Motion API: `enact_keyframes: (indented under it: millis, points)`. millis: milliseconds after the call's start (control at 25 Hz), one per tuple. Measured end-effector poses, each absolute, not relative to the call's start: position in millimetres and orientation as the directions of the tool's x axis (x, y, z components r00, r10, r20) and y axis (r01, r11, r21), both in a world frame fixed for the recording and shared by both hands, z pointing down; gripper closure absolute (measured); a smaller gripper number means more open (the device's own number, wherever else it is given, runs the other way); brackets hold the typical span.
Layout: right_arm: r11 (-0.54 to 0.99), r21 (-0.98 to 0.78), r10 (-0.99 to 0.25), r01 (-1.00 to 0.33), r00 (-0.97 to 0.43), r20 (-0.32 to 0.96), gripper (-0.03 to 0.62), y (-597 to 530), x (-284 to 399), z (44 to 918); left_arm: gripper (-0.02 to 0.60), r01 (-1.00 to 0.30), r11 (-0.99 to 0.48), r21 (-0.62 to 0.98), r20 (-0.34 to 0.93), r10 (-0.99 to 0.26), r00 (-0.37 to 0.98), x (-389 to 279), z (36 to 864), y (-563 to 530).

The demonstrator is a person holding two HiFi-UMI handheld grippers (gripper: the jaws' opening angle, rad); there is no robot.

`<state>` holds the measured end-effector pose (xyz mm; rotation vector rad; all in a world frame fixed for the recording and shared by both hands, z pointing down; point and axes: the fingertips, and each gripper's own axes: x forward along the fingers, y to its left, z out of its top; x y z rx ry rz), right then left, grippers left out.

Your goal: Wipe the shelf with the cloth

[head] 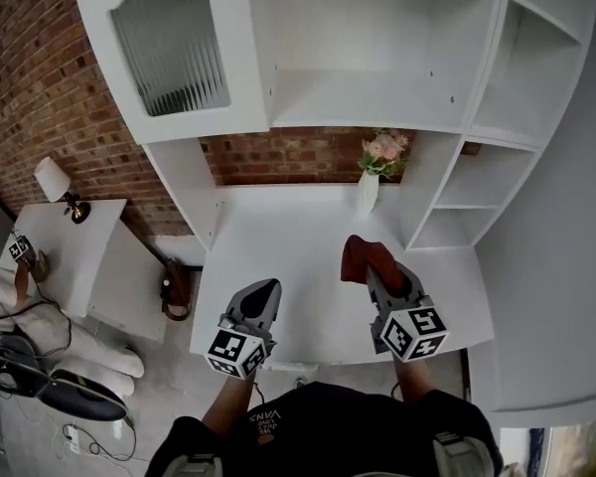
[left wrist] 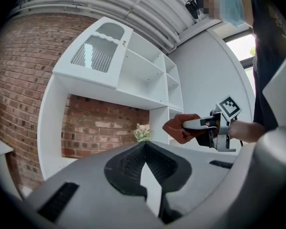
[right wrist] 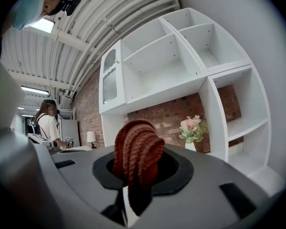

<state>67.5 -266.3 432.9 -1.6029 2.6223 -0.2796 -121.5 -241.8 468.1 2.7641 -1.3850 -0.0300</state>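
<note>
- While the rust-brown knitted cloth [right wrist: 136,151] is bunching into folds, the right gripper [head: 377,278] is clamping it, with both jaws pressing on the fabric.
- Most of the cloth is sticking out past the jaw tips, towards the far side, and a smaller end is hanging down between the jaws.
- In the head view the cloth is sitting over the right half of the white shelf surface [head: 278,256]; whether it is touching that surface cannot be told.
- Just beyond the cloth, a white vase [head: 367,195] is standing on the same surface and is holding pink and cream flowers [head: 384,151].
- To the left, well apart from the cloth, the left gripper [head: 262,292] is hovering over the near edge of the surface, its jaws meeting at the tips with nothing between them.
- Above, white compartments [head: 377,97] are rising against a brick wall [head: 30,78], and a ribbed-glass door [head: 174,48] is fronting the far-left one.
- Far left, a small lamp [head: 55,182] is standing on a low white table [head: 74,251].
</note>
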Motion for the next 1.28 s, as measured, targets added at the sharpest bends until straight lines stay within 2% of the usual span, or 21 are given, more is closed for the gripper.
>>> enact_keyframes:
  millis: [320,520,760,920,1280]
  points:
    - [0.456,-0.125,-0.890,-0.881,-0.449,-0.078,0.500,-314,39,363,0.574,-0.731,-0.678,0.078,-0.012,-0.734,0.680,-130,471,-283]
    - [0.472,-0.067,-0.875,-0.879,-0.458,-0.155,0.500,-338,30,308,0.574,-0.721,-0.683,0.115,-0.011,-0.727,0.687,-138,479,-291]
    - [0.553,-0.024,-0.820,-0.833,-0.539,-0.194,0.499,-381,21,236,0.574,-0.746,-0.650,0.148,0.019,-0.752,0.659,-147,493,-297]
    - [0.630,-0.149,-0.776,-0.762,-0.613,-0.151,0.500,-426,16,195,0.574,-0.770,-0.620,0.150,0.013,-0.778,0.628,-147,491,-302]
    - [0.606,-0.083,-0.791,-0.791,-0.611,0.044,0.499,-532,0,155,0.574,-0.797,-0.580,0.170,-0.008,-0.809,0.587,-123,495,-312]
